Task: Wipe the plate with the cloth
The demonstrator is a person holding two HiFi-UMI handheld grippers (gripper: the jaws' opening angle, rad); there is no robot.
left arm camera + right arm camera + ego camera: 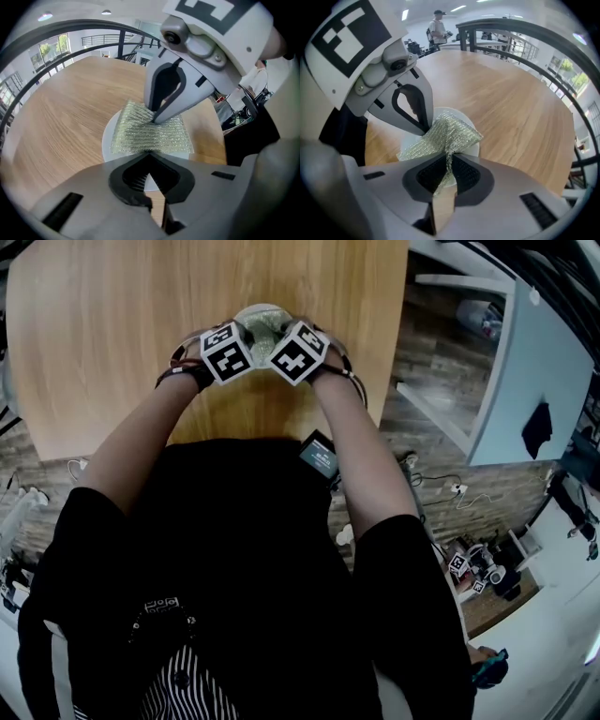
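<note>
A white plate (246, 315) sits on the wooden table (112, 343) with a pale green mesh cloth (263, 326) lying over it. Both grippers hover close together at the plate's near side. In the right gripper view, my right gripper (449, 164) is shut on the cloth (450, 133), which runs down between its jaws. In the left gripper view, my left gripper (149, 155) is shut with its tips at the near edge of the cloth (150, 136); no cloth shows in the gap behind the tips. The plate (107, 138) shows around the cloth.
The table's right edge (398, 362) is close to the plate, and the near edge runs just under my forearms. Beyond it lie floorboards with cables and a white partition (525, 371). A railing (520, 33) curves past the far side, and a person (438, 29) stands beyond the table.
</note>
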